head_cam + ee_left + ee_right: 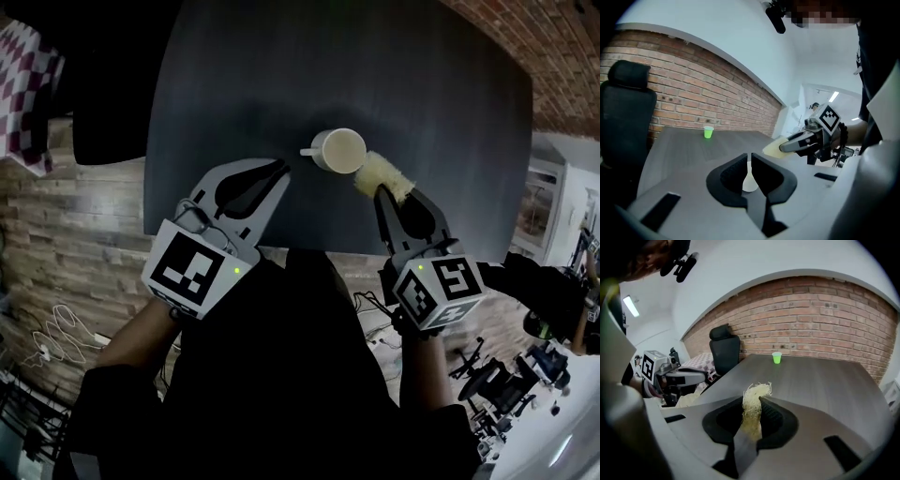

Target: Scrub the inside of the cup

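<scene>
Cup [339, 150] is standing upright on the worktop [422, 84], its handle pointing toward the left hand-held gripper [279, 169], whose jaws are sitting together, empty. The right hand-held gripper [384, 194], clamping a yellow scrubber [382, 174], is hovering nearer, just beside the rim.

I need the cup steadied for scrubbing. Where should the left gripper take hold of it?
Probably the handle, from the left: the cup stands upright with it jutting toward the left gripper, whose shut jaws must open first. The scrubber in the right gripper is beside the opposite rim.
</scene>
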`<control>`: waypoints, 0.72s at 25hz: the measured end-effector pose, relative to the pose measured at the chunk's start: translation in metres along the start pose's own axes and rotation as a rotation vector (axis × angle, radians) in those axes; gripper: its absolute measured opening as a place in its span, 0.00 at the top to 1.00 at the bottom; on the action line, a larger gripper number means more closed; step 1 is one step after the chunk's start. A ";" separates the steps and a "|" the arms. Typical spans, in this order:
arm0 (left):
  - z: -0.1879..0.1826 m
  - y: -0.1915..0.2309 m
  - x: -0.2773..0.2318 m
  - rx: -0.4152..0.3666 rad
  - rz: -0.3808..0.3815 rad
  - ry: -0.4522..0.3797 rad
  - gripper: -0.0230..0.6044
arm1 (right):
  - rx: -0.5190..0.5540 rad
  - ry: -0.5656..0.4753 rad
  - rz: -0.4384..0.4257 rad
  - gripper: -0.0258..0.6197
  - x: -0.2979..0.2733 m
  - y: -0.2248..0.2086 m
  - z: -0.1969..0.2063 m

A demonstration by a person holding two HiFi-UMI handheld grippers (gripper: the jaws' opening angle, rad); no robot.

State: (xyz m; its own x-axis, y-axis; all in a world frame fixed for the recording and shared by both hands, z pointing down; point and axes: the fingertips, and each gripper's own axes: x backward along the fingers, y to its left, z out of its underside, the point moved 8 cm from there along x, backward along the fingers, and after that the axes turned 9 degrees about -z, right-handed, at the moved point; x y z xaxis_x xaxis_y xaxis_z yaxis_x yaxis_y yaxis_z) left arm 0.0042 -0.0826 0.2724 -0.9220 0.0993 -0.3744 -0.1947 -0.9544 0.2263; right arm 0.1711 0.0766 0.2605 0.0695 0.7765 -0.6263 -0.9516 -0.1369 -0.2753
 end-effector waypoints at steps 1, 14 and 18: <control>0.005 -0.003 -0.004 -0.018 0.000 0.033 0.91 | 0.006 0.025 -0.030 0.83 -0.005 -0.007 0.002; 0.073 -0.021 -0.046 -0.121 -0.052 0.235 0.77 | 0.184 0.217 -0.221 0.83 -0.082 -0.033 0.016; 0.093 -0.018 -0.066 -0.195 -0.074 0.280 0.76 | 0.238 0.300 -0.239 0.83 -0.099 -0.035 0.025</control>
State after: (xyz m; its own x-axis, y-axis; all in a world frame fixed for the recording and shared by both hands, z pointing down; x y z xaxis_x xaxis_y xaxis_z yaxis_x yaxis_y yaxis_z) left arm 0.0373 -0.0461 0.3773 -0.7746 0.1153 -0.6219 -0.1654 -0.9859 0.0232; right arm 0.1904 0.0198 0.3502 0.3462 0.5516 -0.7589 -0.9381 0.1972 -0.2846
